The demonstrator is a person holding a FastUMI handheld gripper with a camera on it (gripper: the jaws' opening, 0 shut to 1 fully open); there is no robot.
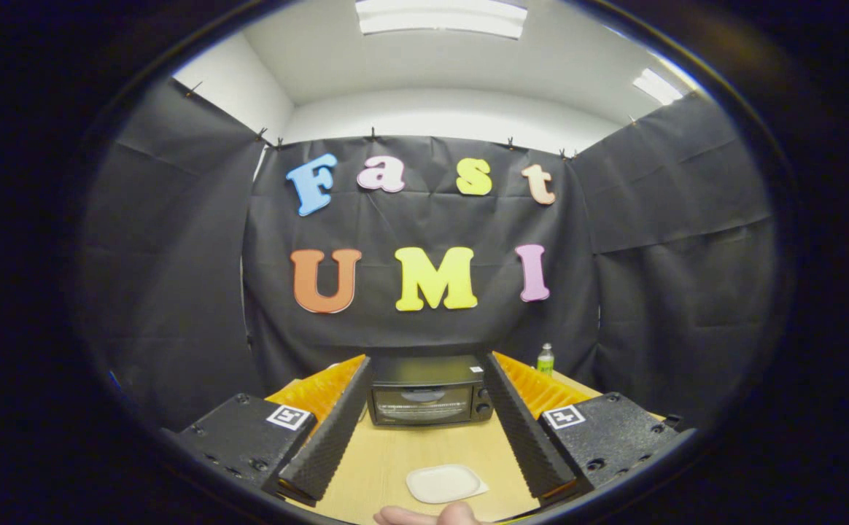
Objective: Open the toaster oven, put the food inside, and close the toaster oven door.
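**Oven shut, plate bare, gripper spread**

The gripper [424, 423] hangs above the table [381, 459], fingers spread wide, grasping nothing. The oven [428, 392] sits far between them, door closed. Near, a white plate [445, 483] lies bare, a hand [432, 515] just beside it. No food is visible: it may be inside, or yet to come. Any door move calls for a square approach.

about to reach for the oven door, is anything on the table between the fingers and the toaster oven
Nothing visible blocks it. The gripper is open, and bare table runs from between its fingers to the toaster oven, door closed. The white plate lies nearer than the fingertips.
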